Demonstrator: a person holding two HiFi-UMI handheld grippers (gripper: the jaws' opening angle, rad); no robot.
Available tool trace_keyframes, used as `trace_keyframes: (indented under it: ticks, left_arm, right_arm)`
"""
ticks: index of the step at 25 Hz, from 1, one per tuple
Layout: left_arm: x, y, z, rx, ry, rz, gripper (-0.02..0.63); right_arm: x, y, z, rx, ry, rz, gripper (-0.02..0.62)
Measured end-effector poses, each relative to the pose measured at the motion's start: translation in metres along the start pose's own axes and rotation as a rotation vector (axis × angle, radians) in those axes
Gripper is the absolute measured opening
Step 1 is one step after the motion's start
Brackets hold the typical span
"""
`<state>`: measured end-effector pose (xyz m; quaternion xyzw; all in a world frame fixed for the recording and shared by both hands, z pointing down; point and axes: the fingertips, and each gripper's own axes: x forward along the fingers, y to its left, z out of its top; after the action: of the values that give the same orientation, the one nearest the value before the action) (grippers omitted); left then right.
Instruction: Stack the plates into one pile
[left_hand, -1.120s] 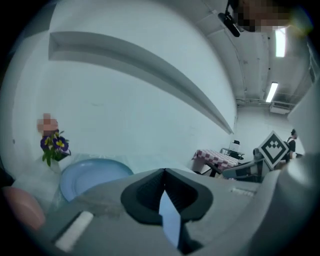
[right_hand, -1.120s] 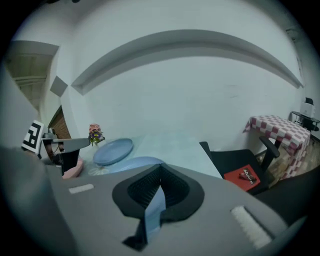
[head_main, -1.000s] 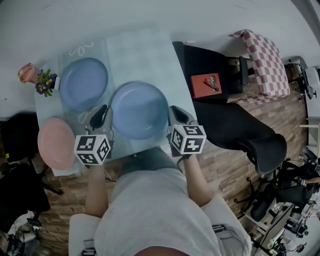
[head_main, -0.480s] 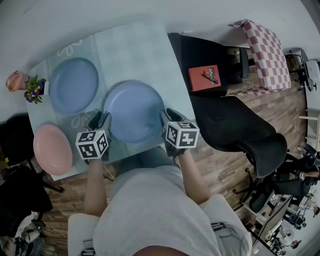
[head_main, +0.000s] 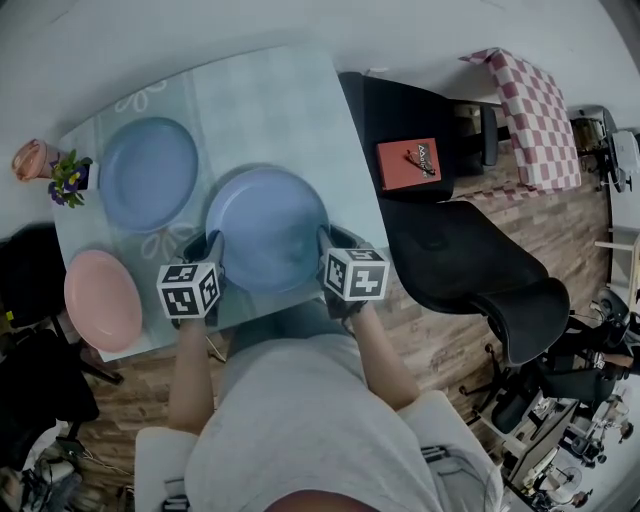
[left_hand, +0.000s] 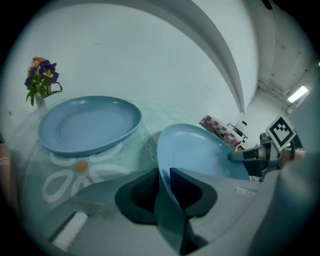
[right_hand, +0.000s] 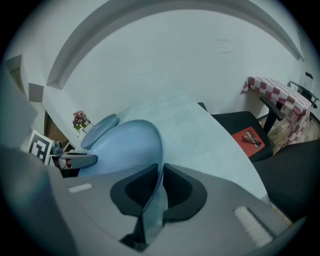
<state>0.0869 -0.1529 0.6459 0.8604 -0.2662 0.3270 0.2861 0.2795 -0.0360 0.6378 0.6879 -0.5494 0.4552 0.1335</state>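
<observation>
A large blue plate (head_main: 266, 228) sits near the front of the pale table (head_main: 270, 100). My left gripper (head_main: 212, 250) has the plate's left rim between its jaws, and my right gripper (head_main: 328, 243) has the right rim. Both pairs of jaws are closing and their pads touch the rim. In the left gripper view the plate (left_hand: 200, 152) runs edge-on into the left gripper (left_hand: 164, 175); the right gripper view shows the plate (right_hand: 125, 145) the same way in the right gripper (right_hand: 159, 175). A second blue plate (head_main: 148, 173) lies at the back left, a pink plate (head_main: 102, 298) at the front left.
A small vase of flowers (head_main: 68, 178) stands at the table's left edge beside a pink object (head_main: 30, 158). Right of the table are a black office chair (head_main: 470, 260), a red book (head_main: 408, 165) on a black seat, and a red-checked cloth (head_main: 530, 110).
Both grippers have moved in from beside the big blue plate onto its left and right rim, and their jaws have opened wide and then closed on it.
</observation>
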Motion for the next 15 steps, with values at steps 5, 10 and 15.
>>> trace_keyframes:
  ticks: [5, 10, 15]
  left_arm:
    - [-0.018, 0.003, 0.022, -0.025, -0.076, 0.019, 0.077]
    - [-0.048, 0.016, 0.046, -0.041, -0.167, 0.072, 0.077]
    - [-0.079, 0.037, 0.053, -0.088, -0.234, 0.146, 0.075]
  right_arm:
    - [-0.01, 0.016, 0.037, -0.073, -0.057, 0.03, 0.034]
    - [-0.015, 0.048, 0.075, -0.128, -0.115, 0.105, 0.028]
    - [-0.008, 0.085, 0.096, -0.198, -0.125, 0.182, 0.026]
